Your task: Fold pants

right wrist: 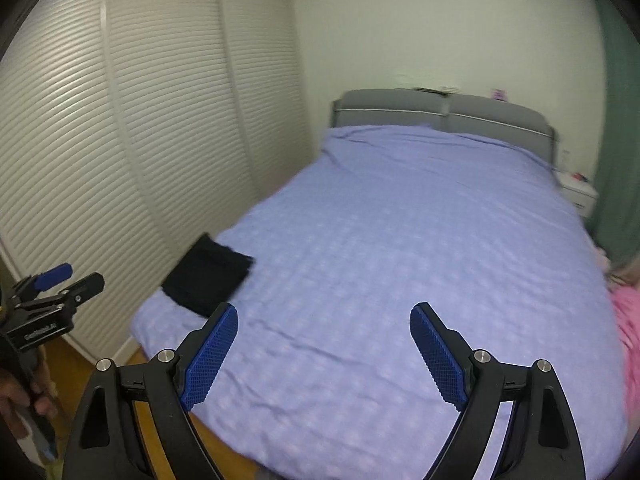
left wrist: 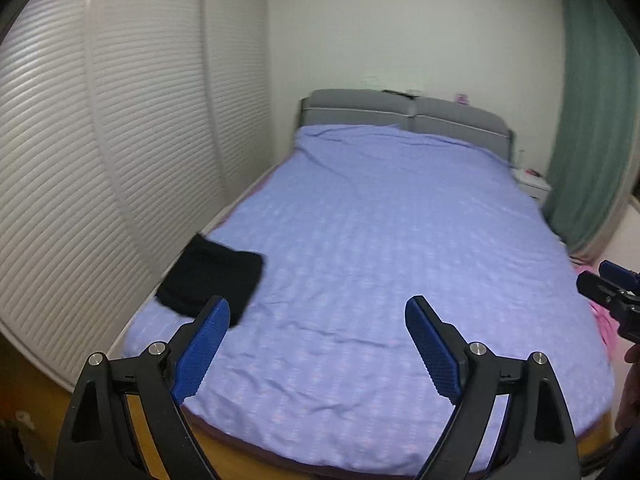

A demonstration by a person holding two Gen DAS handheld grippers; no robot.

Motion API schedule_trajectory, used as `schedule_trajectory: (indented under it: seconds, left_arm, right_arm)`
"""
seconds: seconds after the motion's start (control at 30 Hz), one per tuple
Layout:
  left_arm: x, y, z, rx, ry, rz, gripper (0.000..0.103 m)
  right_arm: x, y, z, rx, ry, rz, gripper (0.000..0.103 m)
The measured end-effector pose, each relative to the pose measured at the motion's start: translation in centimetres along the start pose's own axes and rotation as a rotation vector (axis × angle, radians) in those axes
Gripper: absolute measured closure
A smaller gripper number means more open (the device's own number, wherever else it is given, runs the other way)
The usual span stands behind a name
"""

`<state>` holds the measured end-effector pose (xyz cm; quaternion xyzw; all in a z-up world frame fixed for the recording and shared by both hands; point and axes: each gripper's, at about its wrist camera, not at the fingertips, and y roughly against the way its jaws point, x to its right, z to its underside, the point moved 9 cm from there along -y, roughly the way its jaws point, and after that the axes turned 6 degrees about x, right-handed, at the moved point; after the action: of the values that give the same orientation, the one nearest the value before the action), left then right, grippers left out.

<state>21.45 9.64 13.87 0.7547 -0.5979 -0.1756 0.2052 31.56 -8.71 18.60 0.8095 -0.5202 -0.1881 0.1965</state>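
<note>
The folded black pants (left wrist: 211,279) lie on the bed (left wrist: 380,240) near its left front corner; the left gripper (left wrist: 318,344) and right gripper (right wrist: 324,350) hang above the bed's foot, both spread wide, grasping nothing.

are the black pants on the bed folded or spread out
Folded: the black pants lie as a compact rectangle near the left edge of the bed, no legs extended.

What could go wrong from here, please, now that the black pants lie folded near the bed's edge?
1. The folded black pants sit close to the bed edge beside the wardrobe; a nudge might tip them off.
2. Both views are blurred, so the empty, open left gripper and right gripper could misjudge any re-grasp.
</note>
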Motion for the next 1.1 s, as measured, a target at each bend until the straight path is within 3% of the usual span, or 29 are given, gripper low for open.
schedule_trajectory:
  seconds: [0.1,0.27,0.53,0.73,1.1]
  left_arm:
    - [2.7,1.1,0.1,0.007,-0.016,0.039,0.013]
    - [4.2,3.0,1.2,-0.011,-0.029,0.063,0.013]
    - [5.0,5.1,4.5,-0.064,-0.096,0.104,0.013]
    - [5.4,6.0,5.9,-0.072,-0.153,0.134,0.013]
    - [4.8,6.7,5.4,-0.020,-0.139,0.125,0.013]
  right_arm:
    - [3.1,3.4,0.9,0.003,-0.017,0.071,0.014]
    - [6.4,8.0,2.7,0.028,-0.033,0.215,0.014]
    - [7.5,14.2,7.0,0.024,-0.114,0.384,0.014]
    - [6.2,16.2,9.2,0.008,-0.136,0.421,0.014]
    - [5.9,16.8,8.4,0.062,-0.160,0.442,0.014]
